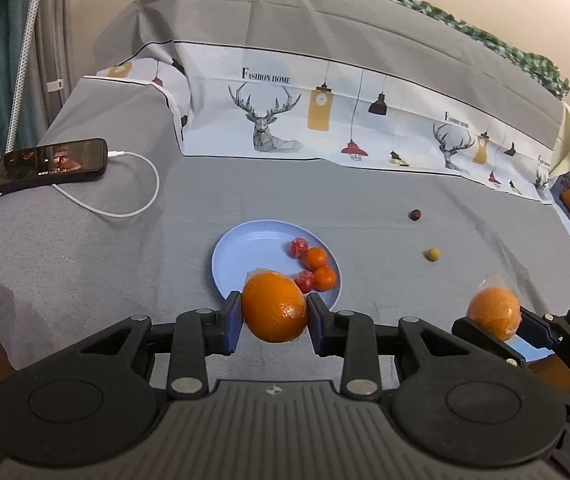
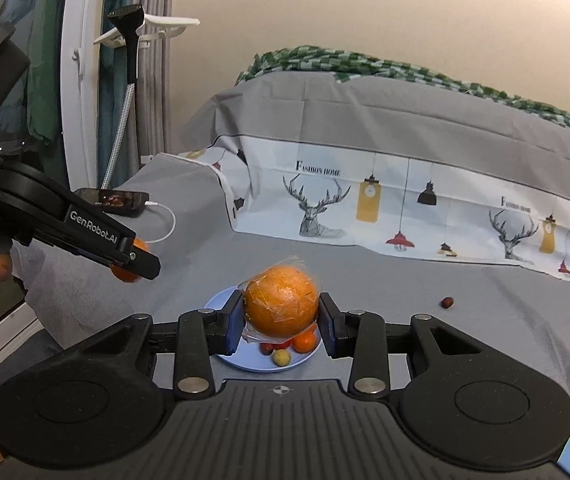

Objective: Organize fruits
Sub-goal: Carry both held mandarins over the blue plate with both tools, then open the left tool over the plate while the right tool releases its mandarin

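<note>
Looking at this one, both tools are loaded at once, which is where I'd worry. The left tool [image 1: 274,322] is clamped on a big wrapped orange [image 1: 273,306], hanging just over the near rim of the blue plate [image 1: 241,256]. The right tool [image 2: 281,326] is clenched on a second wrapped orange [image 2: 281,306], also above the near edge of that same plate as its own camera sees it.

The plate sits on a grey cloth over the bench [image 1: 85,248] and isn't empty. In the left view, two small oranges [image 1: 317,258] and a couple of red fruits [image 1: 299,247] crowd its 3 to 5 o'clock side, while the 9 to 12 o'clock side is bare. A dark little fruit [image 1: 416,214] and a yellowish one [image 1: 432,255] lie loose on the cloth off to the plate's 2 and 3 o'clock.

What could go wrong, as I see it:
- Both oranges are in crinkly plastic film, so the pads are gripping film, not peel. I'd guess that's slippery, and one could squirt out.
- The plate looks shallow. Drop a round orange onto the crowded side and it probably rolls, or knocks the small stuff over the rim.
- Two tools heading for one plate could bump each other.
- A tool pressing the near rim could tip the plate or drag it on the soft cloth.

The phone [image 1: 51,164] and its cable [image 1: 141,184], at about 10 o'clock, look safely out of the way.
</note>
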Available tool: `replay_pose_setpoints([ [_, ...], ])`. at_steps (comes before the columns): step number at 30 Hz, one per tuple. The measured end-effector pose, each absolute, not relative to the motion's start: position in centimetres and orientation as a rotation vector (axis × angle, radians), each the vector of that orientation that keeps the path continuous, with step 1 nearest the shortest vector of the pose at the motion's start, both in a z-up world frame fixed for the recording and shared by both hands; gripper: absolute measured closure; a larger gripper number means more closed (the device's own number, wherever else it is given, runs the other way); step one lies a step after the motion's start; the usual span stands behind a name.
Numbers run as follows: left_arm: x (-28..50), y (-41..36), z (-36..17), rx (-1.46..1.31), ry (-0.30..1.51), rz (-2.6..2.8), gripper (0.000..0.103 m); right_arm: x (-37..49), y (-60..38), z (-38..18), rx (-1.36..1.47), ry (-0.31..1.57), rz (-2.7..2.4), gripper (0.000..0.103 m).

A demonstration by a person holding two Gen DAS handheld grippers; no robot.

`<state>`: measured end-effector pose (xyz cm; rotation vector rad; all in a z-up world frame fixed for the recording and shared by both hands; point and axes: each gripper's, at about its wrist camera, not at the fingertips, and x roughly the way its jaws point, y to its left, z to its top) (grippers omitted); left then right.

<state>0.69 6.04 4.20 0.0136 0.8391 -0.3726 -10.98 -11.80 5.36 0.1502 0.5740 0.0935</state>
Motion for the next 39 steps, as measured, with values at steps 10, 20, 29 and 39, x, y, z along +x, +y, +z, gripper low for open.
replay_pose_setpoints([
  [10, 4.9, 5.0, 2.1, 0.022, 0.885, -0.382, 0.066, -6.8, -10.8, 3.2, 0.162, 0.641, 0.111, 0.063],
  [20, 11.4, 2.6, -2.1, 0.092, 0.946, -0.385, 0.066, -0.6, -9.7, -1.2, 0.200, 0.740, 0.115, 0.063],
  [29, 17.7, 0.7, -6.5, 0.122, 1.026, -0.370, 0.066, 5.8, -9.0, -5.3, 0.192, 0.798, 0.134, 0.063],
  [39, 22.6, -1.5, -10.6, 0.219, 1.021, -0.358, 0.065, 11.5, -8.5, -9.8, 0.160, 0.846, 0.155, 0.063],
])
